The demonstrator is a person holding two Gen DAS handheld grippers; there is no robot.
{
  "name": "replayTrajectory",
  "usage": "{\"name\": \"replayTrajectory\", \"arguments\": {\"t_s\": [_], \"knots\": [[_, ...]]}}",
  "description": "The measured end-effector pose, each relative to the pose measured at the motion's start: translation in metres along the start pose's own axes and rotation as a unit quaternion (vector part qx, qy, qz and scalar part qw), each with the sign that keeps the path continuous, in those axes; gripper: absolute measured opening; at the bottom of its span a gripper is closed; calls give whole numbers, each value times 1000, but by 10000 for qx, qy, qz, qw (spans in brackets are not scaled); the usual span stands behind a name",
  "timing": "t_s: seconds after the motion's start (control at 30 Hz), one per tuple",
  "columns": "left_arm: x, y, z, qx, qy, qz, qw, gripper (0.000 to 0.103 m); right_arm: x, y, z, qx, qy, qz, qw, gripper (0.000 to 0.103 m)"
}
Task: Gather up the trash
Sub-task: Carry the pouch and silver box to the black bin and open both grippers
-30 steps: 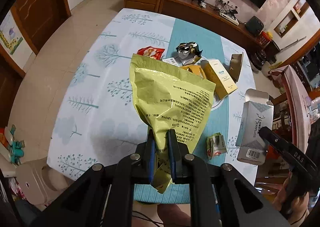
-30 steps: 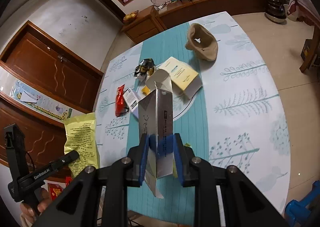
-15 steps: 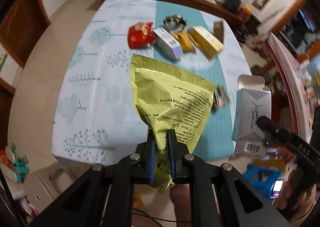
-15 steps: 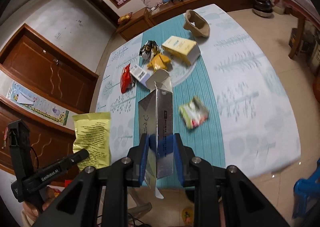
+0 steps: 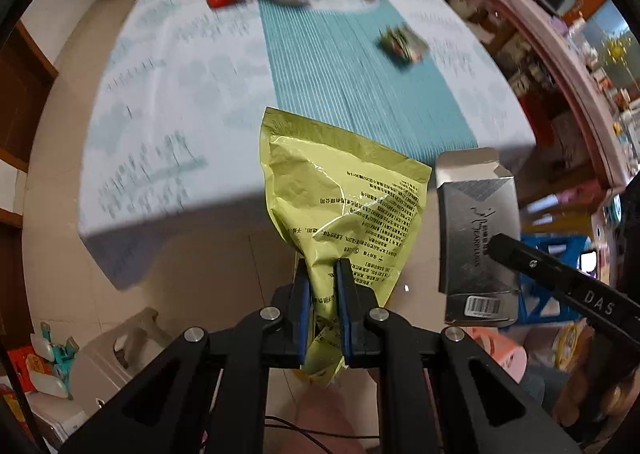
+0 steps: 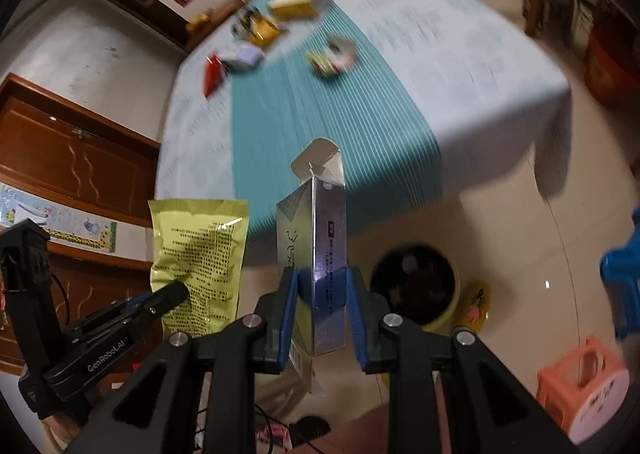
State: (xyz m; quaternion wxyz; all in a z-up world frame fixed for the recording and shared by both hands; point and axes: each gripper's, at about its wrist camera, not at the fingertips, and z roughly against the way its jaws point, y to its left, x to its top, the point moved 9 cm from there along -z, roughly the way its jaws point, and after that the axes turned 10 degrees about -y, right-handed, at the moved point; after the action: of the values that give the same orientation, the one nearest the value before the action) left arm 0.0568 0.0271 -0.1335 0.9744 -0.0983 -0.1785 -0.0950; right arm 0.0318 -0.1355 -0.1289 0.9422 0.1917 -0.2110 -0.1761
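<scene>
Left wrist: gripper point(image 5: 323, 294) pinches crinkled yellow-green bag point(image 5: 340, 210) (glossy film).

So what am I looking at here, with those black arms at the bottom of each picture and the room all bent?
There is no robot here: a person holds a pair of black tongs in each hand, and each has a wide-angle camera looking along its fingers, which bends the room. One picture comes from the left tongs, shut on a yellow-green snack bag. The other comes from the right tongs, shut on a silver carton. Each view also shows the other tool off to one side. Behind them stands a table with a pale cloth and a teal strip, where more wrappers and small boxes lie, blurred. A dark, yellow-rimmed bin stands on the floor.
</scene>
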Motion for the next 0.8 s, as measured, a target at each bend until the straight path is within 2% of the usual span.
{"name": "replayTrajectory", "arguments": {"t_s": [0.27,0.4,0.63,0.73,0.8], "knots": [[-59,-21,-54,-77,498,-158,9986,10,-57,-40,-32,-320,601,-178,9975,24],[-90,-23,-108,28,786,-249,9966,10,-85,-71,-76,-525,970,-230,9936,24],[-127,-19,-205,74,1251,-34,9921,12,-126,-128,-174,-846,1575,-247,9836,25],[-134,-15,-244,159,1344,-8,9908,17,-138,-154,-214,-980,1780,-281,9787,26],[-134,-14,-266,214,1383,-55,9901,24,-142,-167,-237,-1049,1828,-234,9773,27]]}}
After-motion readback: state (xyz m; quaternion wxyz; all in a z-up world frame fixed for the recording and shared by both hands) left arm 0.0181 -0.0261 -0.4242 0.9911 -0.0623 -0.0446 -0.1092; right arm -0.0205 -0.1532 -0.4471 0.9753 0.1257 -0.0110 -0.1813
